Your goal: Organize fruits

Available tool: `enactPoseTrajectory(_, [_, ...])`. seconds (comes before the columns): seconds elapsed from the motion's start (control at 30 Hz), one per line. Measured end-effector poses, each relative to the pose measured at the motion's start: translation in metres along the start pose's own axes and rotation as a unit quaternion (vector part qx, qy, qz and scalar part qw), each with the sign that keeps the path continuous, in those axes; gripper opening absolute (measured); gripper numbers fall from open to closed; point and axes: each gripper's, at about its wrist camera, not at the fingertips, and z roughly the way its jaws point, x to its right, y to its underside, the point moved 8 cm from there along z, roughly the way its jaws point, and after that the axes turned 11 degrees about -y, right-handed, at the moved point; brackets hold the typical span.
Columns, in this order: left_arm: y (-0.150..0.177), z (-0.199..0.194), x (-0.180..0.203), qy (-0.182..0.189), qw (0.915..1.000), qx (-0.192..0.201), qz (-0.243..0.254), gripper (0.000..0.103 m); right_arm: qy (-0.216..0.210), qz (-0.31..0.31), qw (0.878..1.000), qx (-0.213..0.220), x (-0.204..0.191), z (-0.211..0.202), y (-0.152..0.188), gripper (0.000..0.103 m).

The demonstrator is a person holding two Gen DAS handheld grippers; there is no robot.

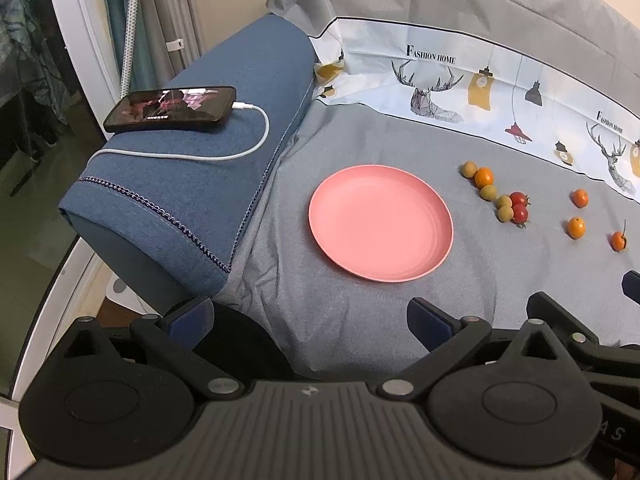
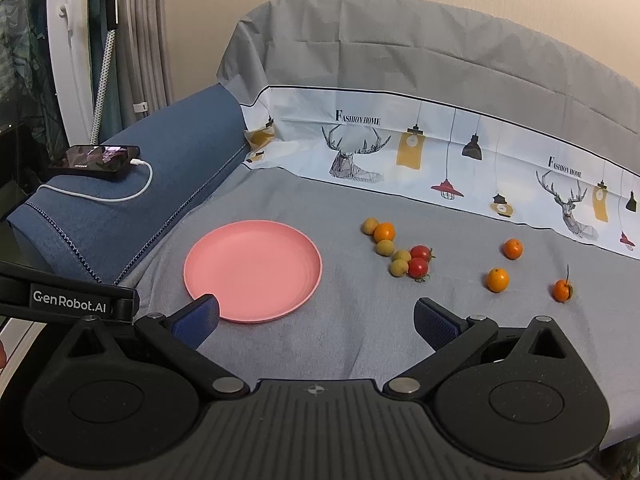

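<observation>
Pink plate lies empty on the grey sheet, fruits scattered to its right.
Left gripper and right gripper both stand wide apart, holding nothing, near the plate.

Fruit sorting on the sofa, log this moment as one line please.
stage: start | pink plate: empty | fruits: loose on grey cover, right of plate | left gripper: open, empty | right gripper: open, empty

home living room: blue sofa armrest, charging phone, curtains.
</observation>
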Motion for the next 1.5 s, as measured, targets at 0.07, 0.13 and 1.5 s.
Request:
enactPoseTrajectory(0.07, [0.000,-0.001,0.000,-0.002,1.0000,0.002,0.001,0.103,0.003,-0.003,1.000,0.000,0.000,-0.001,0.000,0.102])
enactPoseTrajectory(0.13, [0.000,-0.003,-0.001,-0.003,1.0000,0.003,0.001,0.103,0.004,-0.005,1.000,0.003,0.000,-0.002,0.001,0.102])
enactPoseTrajectory(1.5, [-0.008,0.009,0.072,-0.027,0.9950,-0.030,0.092,0.103,-0.024,0.151,0.988,0.035,0.092,0.026,0.024,0.102])
